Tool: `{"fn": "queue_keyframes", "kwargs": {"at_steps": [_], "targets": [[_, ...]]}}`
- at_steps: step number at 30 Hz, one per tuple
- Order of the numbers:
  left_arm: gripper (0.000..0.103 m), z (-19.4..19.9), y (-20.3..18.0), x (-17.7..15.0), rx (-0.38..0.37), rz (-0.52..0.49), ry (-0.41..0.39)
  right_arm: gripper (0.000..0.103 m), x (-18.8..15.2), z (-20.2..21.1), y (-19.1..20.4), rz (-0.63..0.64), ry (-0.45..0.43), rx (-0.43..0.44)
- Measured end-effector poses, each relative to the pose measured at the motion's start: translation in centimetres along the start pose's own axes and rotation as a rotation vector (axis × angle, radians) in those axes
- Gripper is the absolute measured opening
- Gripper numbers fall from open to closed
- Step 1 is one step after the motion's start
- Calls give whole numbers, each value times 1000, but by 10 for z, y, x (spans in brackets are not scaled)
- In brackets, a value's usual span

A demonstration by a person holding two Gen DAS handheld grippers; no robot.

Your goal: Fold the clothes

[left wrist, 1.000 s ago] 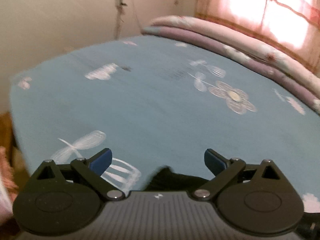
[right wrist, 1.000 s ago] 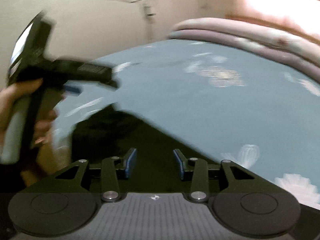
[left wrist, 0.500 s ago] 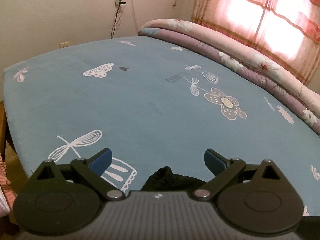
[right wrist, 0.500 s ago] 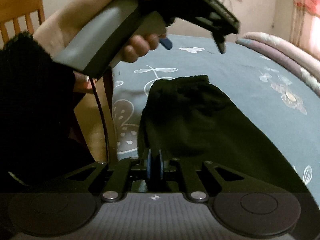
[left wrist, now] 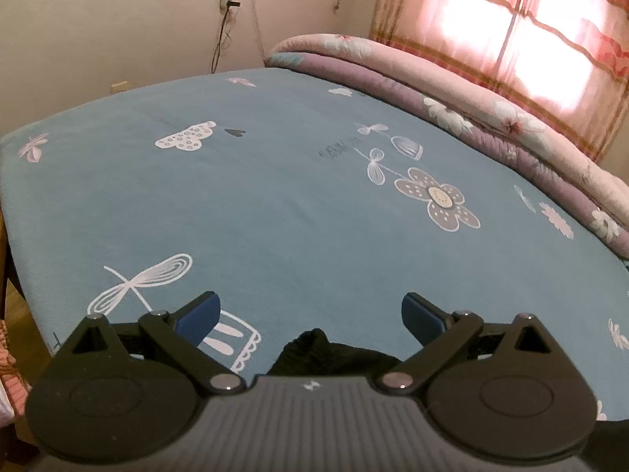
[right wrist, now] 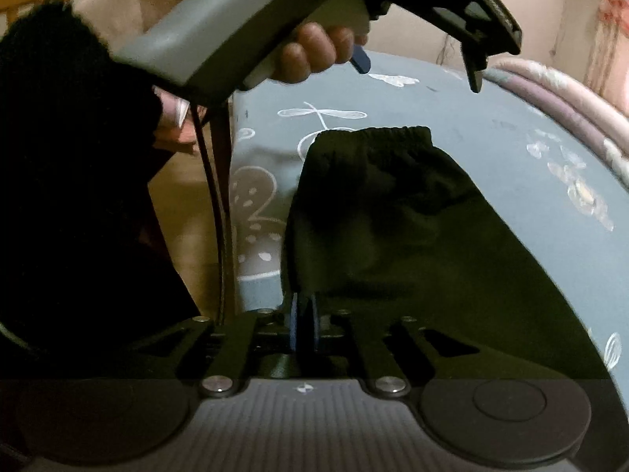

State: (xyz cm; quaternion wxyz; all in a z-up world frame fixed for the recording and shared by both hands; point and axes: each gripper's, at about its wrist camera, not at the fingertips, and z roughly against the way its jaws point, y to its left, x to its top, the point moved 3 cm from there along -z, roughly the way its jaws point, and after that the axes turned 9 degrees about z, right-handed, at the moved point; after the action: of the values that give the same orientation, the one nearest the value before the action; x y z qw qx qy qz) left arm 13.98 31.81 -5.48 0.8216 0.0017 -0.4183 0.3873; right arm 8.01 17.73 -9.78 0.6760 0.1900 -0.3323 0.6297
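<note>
Most of black garment [left wrist: 334, 354] hidden behind left tongs [left wrist: 310, 314].

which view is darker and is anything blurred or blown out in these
Right wrist view is darker: the black garment and the sleeve are near featureless, and the hand holding the other gripper is motion-smeared. Left wrist view is sharp and evenly lit, but the curtained window is blown out; fisheye bends the bed edges.
</note>
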Motion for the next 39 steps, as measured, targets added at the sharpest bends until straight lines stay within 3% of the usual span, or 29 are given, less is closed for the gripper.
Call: {"fn": "queue_keyframes", "kwargs": {"at_steps": [3,6,8,12,15,18,20,22,24,27,30,34,36,39], "targets": [[99,-3,-3,-2,-21,-7,18,18,5,17,-11,-42,-51,-16],[99,-10,-9,-8,-84,-4,77,27,5,29,-31,-100,-58,-96],[99,-19,-24,-17,-166,-42,158,29,-2,36,-43,-149,-51,-150],[99,-41,-52,-41,-302,-103,321,48,-23,50,-61,-266,-41,-232],[99,-58,-65,-58,-239,-162,373,50,-42,64,-76,-350,-14,-325],[99,-72,-62,-66,-46,-234,355,59,-62,82,-94,-431,4,-423],[99,-75,-57,-66,29,-251,344,59,-71,91,-107,-470,4,-465],[99,-71,-55,-64,23,-247,338,54,-74,96,-120,-503,-21,-492],[99,-69,-55,-64,22,-252,336,23,-74,89,-133,-527,-31,-488],[99,-71,-56,-68,47,-282,338,23,-73,68,-148,-553,-24,-480],[99,-74,-58,-69,67,-309,342,26,-79,37,-151,-568,41,-455],[99,-73,-62,-68,80,-340,339,28,-71,36,-138,-506,23,-489],[99,-66,-60,-66,55,-326,323,28,-68,40,-139,-531,-15,-446],[98,-53,-51,-51,-80,-197,299,28,-56,37,-138,-500,-37,-443]]}}
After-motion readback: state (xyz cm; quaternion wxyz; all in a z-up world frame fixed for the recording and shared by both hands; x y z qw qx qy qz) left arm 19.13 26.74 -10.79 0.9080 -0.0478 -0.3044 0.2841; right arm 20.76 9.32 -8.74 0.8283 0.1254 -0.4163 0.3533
